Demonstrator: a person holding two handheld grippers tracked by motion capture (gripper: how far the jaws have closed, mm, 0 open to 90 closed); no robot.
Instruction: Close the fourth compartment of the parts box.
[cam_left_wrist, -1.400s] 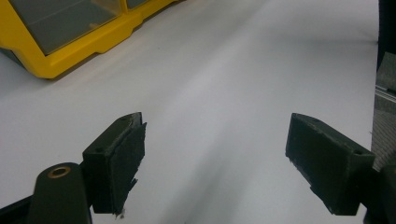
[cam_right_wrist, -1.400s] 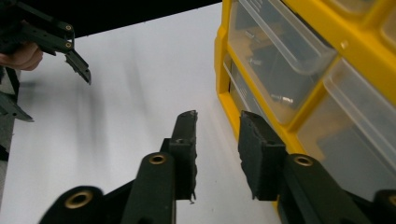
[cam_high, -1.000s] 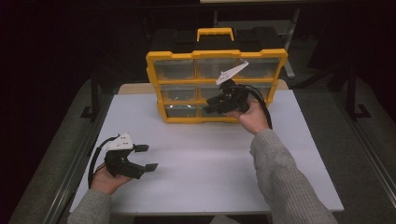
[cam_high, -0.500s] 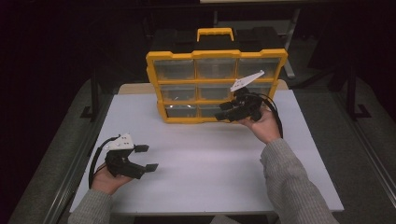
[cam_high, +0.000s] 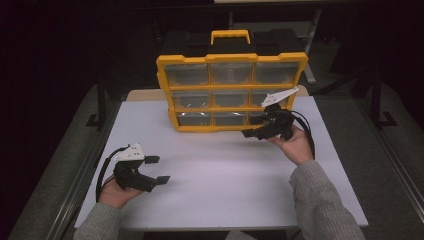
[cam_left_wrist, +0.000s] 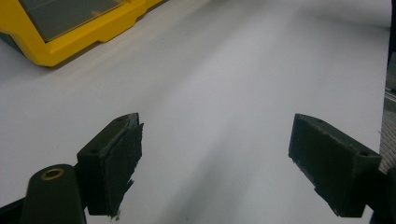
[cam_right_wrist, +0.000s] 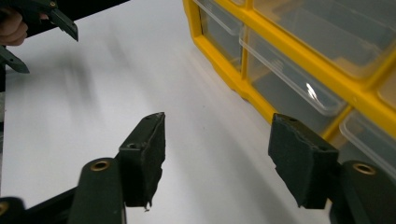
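Observation:
A yellow organizer case with clear drawers stands upright at the back of the white table. Just in front of its lower right drawers hovers my right gripper, open and empty; its jaws have just been opening with nothing between them. In the right gripper view the pads point along the case's bottom row. At the front left my left gripper rests low over the table, open and empty, with only bare table between its pads.
A black carrying section with a yellow handle tops the case. The table's left and right edges drop to dark metal frame rails. A corner of the case appears far off in the left gripper view.
My right gripper has drawn back from the case's middle drawers, moving right and down toward the table, and its jaws now stand wider apart. The left gripper has stayed put.

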